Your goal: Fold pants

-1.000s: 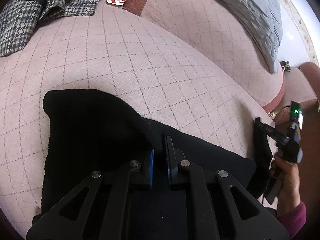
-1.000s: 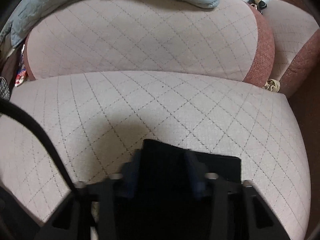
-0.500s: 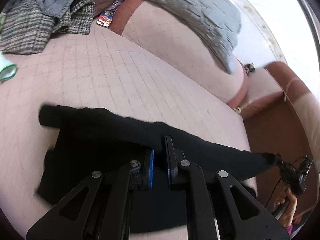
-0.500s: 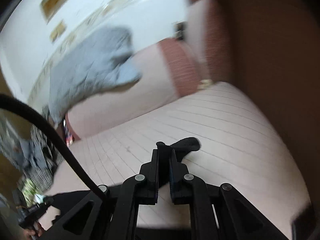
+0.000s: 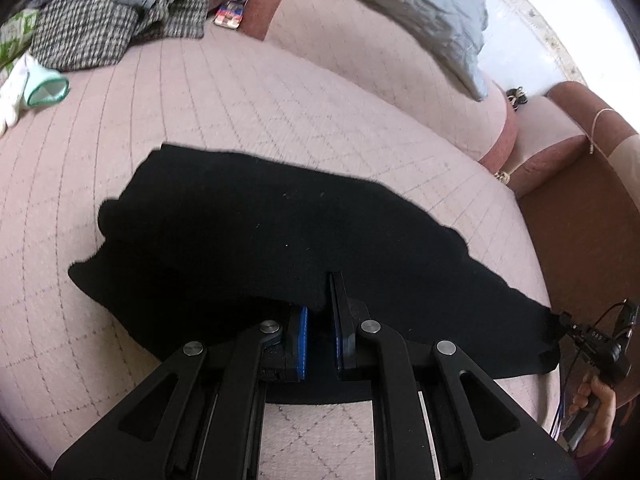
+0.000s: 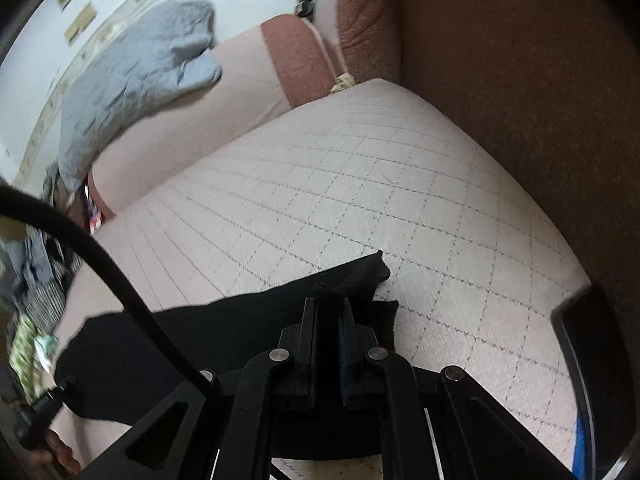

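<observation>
Pants lie stretched across my sofa cushion; left claw and right claw each pinch an edge.

Quilted sofa seat, black pants, perhaps gloves

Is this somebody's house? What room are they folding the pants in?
Probably a living room at home. The black pants lie on the quilted pink seat of a sofa with reddish-brown arms, a grey quilted blanket is draped over its back, and a pile of checked clothes sits at one end.
</observation>
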`<state>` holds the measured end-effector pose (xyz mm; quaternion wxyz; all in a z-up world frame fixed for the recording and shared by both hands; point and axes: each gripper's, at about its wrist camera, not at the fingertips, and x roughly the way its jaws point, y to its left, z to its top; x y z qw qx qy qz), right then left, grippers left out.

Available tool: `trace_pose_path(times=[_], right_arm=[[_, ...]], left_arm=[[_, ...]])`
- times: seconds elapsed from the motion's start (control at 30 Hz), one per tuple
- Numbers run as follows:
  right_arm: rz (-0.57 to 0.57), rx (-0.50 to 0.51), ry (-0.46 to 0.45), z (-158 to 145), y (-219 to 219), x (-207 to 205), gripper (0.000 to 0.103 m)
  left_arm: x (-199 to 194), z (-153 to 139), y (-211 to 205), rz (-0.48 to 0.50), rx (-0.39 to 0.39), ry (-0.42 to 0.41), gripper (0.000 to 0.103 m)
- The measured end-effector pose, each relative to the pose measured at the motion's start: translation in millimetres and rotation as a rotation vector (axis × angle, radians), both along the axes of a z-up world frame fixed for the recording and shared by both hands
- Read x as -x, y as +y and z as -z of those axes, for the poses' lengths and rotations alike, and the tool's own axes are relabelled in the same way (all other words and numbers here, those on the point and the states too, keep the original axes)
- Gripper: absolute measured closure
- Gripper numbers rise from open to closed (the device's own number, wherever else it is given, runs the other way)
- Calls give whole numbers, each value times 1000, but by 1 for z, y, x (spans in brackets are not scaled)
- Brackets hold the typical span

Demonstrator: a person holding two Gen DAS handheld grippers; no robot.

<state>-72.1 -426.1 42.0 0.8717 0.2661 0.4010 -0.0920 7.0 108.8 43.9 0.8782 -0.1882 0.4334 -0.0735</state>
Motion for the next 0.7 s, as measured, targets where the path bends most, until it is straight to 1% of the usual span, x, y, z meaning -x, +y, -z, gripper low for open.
trace_pose_path(times=[0.07,0.13,0.2,0.23,0.3,0.33,0.37,0.43,0.47,0.5,0.57,0.6,0.63,0.67,0.7], right_arm=[[32,-44,-11,2,-8,7,96],[56,-82,-40,-4,-15,18,96],[61,-83,-56,-10,-21,30,96],[56,-73,-52,-12,-21,32,96],[43,-57,-16,-9,-17,35,96],[37,-56,4,-6,-16,35,96],[34,-52,21,-2,-14,33,96],[27,-35,78,9,-10,29,96],[24,-32,89,12,-10,29,96],[21,-27,95,11,-9,29,96],[22,-39,83,6,-12,32,96],[24,-44,49,-3,-13,36,96],[22,-42,31,-8,-13,40,96],[19,-42,24,-10,-13,42,96],[15,-33,34,-9,-12,42,96]], left_arm=[[4,-7,0,5,1,-14,95],[18,-17,1,20,32,-31,95],[32,-24,0,29,26,-60,94],[38,-23,-1,31,15,-65,94],[42,-16,-4,39,-5,-51,94],[43,-6,-4,35,-27,-29,94],[42,3,-3,25,-32,-4,94],[38,17,2,10,-20,49,95],[38,20,4,7,-11,64,95],[38,20,6,5,-3,68,95],[42,11,5,13,-13,37,95],[46,4,3,21,-24,9,95],[46,3,2,24,-25,0,95],[47,3,2,26,-26,-2,95],[46,7,2,29,-28,14,95]])
